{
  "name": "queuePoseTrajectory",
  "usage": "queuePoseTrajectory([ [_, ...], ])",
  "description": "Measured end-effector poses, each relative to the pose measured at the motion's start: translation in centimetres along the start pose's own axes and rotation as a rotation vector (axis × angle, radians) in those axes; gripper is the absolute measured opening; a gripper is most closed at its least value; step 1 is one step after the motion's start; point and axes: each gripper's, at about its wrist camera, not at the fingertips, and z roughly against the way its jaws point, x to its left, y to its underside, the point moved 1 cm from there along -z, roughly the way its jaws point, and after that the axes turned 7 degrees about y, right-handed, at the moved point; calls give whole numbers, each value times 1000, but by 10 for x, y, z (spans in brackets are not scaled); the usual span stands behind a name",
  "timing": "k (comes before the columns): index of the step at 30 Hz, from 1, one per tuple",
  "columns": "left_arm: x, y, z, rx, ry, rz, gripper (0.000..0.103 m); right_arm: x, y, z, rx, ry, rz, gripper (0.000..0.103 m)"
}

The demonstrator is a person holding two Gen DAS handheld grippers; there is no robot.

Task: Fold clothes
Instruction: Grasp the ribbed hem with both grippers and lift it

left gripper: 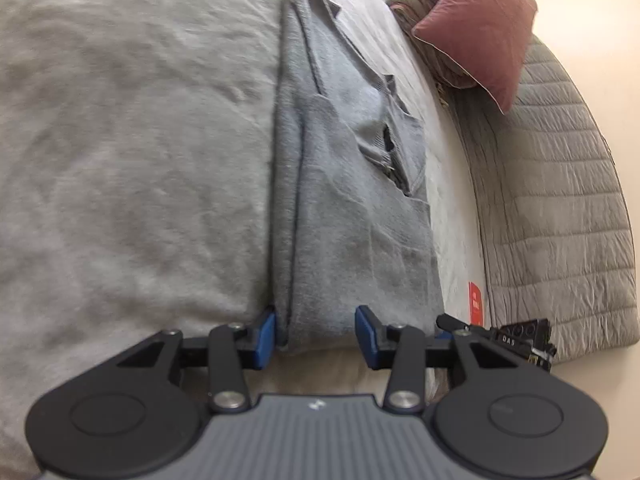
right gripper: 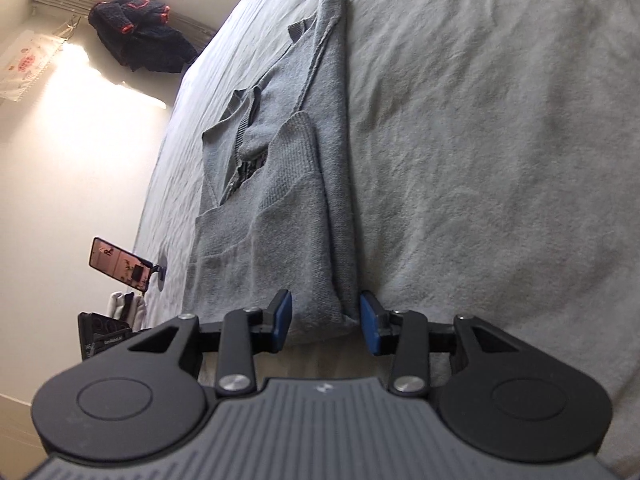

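A grey knit sweater (left gripper: 340, 200) lies folded into a long strip on the grey bed sheet (left gripper: 120, 160). My left gripper (left gripper: 316, 334) stands open at the strip's near end. Its left blue pad (left gripper: 266, 336) sits against the thick folded edge, and its right pad is apart from the cloth. In the right wrist view the same sweater (right gripper: 280, 208) runs away from me, its ribbed cuff on top. My right gripper (right gripper: 326, 320) is open too. The folded right edge of the near end lies between its pads, and neither pad presses on it.
A pink pillow (left gripper: 476, 28) and a quilted grey blanket (left gripper: 560, 200) lie along the bed's right side, by a red tag (left gripper: 475, 300). A phone on a stand (right gripper: 120, 266) sits at the bed's left edge. A dark garment with red trim (right gripper: 140, 36) lies by the wall.
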Motion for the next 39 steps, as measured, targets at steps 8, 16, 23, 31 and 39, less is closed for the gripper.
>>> queuePoseTrajectory([
  [8, -6, 4, 4, -35, 18, -32, 14, 12, 1, 5, -30, -79, 48, 17],
  [16, -28, -4, 21, -155, 157, -33, 13, 27, -14, 19, -88, -171, -2, 17],
  [23, -52, -26, 30, -286, 257, -20, 12, 50, -43, 22, -154, -238, -25, 17],
  [31, -66, -68, 31, -385, 310, -7, 12, 60, -86, 16, -233, -271, -57, 17],
  [39, -64, -119, 15, -494, 298, 44, 12, 60, -132, -11, -335, -246, -135, 16],
])
